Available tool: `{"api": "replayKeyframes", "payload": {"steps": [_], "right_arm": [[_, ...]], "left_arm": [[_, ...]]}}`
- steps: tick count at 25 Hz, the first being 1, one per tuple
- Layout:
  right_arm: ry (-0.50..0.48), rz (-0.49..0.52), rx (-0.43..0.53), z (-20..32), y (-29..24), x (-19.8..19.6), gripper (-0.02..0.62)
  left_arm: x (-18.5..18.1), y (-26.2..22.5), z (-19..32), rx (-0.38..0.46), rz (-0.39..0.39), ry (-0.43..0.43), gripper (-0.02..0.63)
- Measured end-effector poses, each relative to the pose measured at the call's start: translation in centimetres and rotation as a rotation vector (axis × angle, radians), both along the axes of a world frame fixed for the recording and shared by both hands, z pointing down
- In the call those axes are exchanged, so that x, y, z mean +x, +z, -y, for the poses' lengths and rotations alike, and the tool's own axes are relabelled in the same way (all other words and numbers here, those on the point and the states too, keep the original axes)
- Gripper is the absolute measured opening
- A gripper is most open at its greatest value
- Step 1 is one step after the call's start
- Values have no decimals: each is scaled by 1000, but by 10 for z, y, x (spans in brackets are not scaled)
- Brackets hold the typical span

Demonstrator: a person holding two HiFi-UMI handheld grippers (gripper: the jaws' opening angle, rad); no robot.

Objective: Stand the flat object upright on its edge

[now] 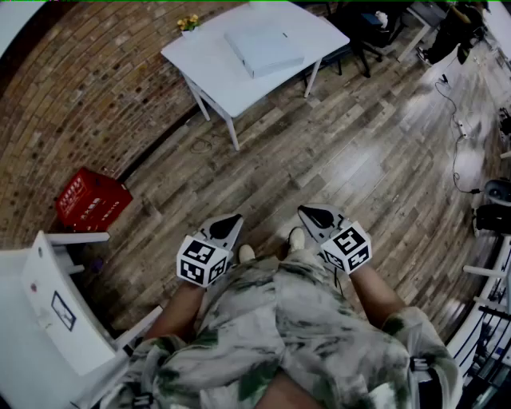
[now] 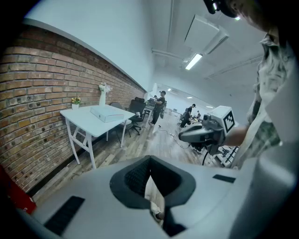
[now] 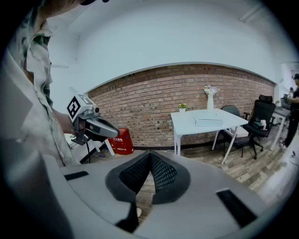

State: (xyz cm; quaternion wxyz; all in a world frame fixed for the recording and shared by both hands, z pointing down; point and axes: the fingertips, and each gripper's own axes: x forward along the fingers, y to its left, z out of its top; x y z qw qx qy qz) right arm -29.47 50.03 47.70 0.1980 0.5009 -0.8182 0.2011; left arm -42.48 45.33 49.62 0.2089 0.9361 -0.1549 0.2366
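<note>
A flat pale box (image 1: 263,50) lies on the white table (image 1: 209,73) at the far end of the wooden floor; it also shows as the box (image 2: 107,113) in the left gripper view and the box (image 3: 209,122) in the right gripper view. My left gripper (image 1: 233,220) and right gripper (image 1: 310,212) are held close to the person's waist, well short of the table. Both are shut with nothing between the jaws. In the gripper views the left gripper (image 2: 150,161) and the right gripper (image 3: 150,157) show their dark pads meeting.
A red crate (image 1: 89,200) stands by the brick wall at left. A white stand (image 1: 56,303) is at the near left. Office chairs (image 1: 363,32) sit behind the table, and cables (image 1: 459,128) run over the floor at right. A small plant (image 1: 188,23) is on the table's far corner.
</note>
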Motion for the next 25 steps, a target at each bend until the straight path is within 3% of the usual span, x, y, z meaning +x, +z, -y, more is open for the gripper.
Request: {"api": "replayKeyframes", "payload": {"steps": [7, 13, 18, 25], "right_arm": [[44, 16, -9, -6, 5, -40, 20], [85, 9, -6, -12, 3, -52, 20], [110, 9, -4, -11, 2, -36, 26], [89, 23, 9, 38, 1, 23, 94]], "left_arm": [[-27, -5, -2, 26, -30, 44, 25], [-31, -2, -4, 39, -41, 90, 25], [-20, 5, 2, 39, -32, 79, 26], [27, -2, 48, 69, -25, 6, 29]]}}
